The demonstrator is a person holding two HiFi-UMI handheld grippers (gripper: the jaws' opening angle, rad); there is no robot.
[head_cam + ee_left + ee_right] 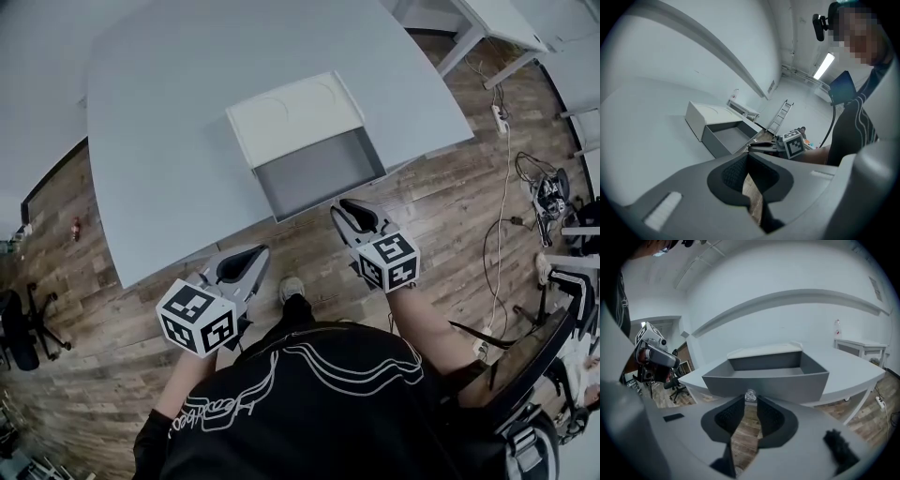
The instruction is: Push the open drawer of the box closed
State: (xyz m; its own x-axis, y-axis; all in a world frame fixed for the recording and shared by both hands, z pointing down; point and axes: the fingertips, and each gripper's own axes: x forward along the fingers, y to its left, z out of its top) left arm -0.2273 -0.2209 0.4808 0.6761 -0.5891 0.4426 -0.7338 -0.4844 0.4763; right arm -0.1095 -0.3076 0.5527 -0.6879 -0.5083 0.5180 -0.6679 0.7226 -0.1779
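Observation:
A white box (295, 114) sits on the pale table (159, 141), its grey drawer (321, 174) pulled out over the near edge. In the right gripper view the drawer front (766, 384) fills the middle, with a small clear knob (750, 395) at its lower edge. My right gripper (345, 208) (749, 399) is narrowly open just in front of the drawer, and the knob shows in the gap between its tips; contact is unclear. My left gripper (253, 255) (747, 157) is shut and empty, held off the table's edge over the floor, left of the drawer.
Wooden floor lies below the table edge. An office chair (19, 328) stands at the far left. Cables and a power strip (500, 117) lie on the floor at the right, near another table (497, 23). A ladder (780, 117) leans far behind the box.

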